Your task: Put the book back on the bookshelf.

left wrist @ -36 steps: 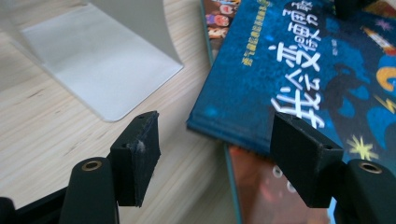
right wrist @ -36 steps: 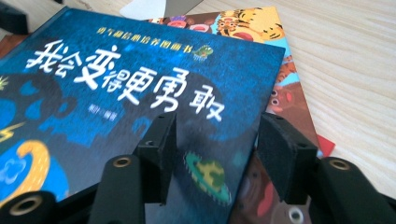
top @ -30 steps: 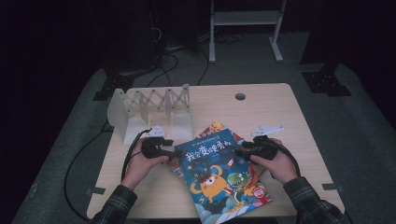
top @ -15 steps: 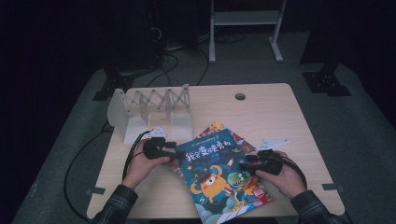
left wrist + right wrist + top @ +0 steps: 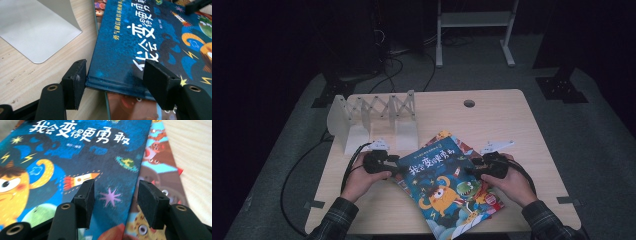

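Two grippers meet the blue picture book from opposite edges.

The left gripper (image 5: 393, 168) stands open at the blue book's (image 5: 444, 187) nine o'clock edge; in the left gripper view its jaws straddle the spine corner, one pad (image 5: 75, 83) against the edge, the other over the cover without clamping. The right gripper (image 5: 474, 169) comes in from three o'clock, its jaws apart above the cover, holding nothing. The blue book lies near the front of the table (image 5: 512, 125) on a second book (image 5: 462, 147) that peeks out at twelve o'clock. A white folding rack (image 5: 372, 117) stands at ten o'clock.
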A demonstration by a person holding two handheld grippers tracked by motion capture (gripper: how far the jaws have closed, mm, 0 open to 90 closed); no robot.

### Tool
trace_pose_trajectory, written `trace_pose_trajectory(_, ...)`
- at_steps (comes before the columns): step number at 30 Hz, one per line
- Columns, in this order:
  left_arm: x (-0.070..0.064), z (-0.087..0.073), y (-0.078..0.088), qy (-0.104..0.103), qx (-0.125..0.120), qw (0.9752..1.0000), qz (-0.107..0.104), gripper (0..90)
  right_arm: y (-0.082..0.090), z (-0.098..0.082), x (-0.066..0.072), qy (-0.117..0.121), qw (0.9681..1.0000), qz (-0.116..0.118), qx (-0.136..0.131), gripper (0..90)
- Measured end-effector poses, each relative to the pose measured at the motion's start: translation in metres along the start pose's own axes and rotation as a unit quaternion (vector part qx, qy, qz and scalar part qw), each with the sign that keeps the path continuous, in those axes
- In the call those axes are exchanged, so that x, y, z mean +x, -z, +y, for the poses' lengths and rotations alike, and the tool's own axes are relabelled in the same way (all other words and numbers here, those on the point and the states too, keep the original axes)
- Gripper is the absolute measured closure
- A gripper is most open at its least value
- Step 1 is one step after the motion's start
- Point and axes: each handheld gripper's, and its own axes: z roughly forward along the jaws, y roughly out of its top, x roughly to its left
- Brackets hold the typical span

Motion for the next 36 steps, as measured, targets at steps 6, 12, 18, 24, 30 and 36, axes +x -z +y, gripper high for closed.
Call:
trace_pose_trajectory(6,-0.004,-0.007,0.005,0.002,-0.007,1.0000,-0.004,34.5,-0.007,0.009,-0.004,0.012,0.9998,-0.013,0.001,47.5)
trace_pose_trajectory(12,-0.010,-0.012,0.010,-0.005,0.001,1.0000,-0.001,34.1,0.000,0.007,-0.004,0.023,0.9995,-0.022,0.002,49.2)
trace_pose_trajectory(18,-0.015,-0.015,0.013,-0.006,0.005,1.0000,0.001,34.2,0.029,-0.015,-0.013,-0.009,0.9995,-0.024,-0.017,49.2)
trace_pose_trajectory(24,-0.015,-0.016,0.013,-0.004,0.004,1.0000,0.001,34.2,0.056,-0.045,-0.011,-0.018,0.9988,-0.040,-0.019,47.2)
trace_pose_trajectory(30,-0.015,-0.016,0.013,0.000,0.005,1.0000,0.000,34.2,0.082,-0.074,-0.007,-0.030,0.9976,-0.058,-0.021,45.8)
trace_pose_trajectory(36,-0.015,-0.014,0.013,-0.001,0.010,1.0000,0.001,34.3,0.097,-0.094,-0.002,-0.047,0.9968,-0.060,-0.024,45.1)
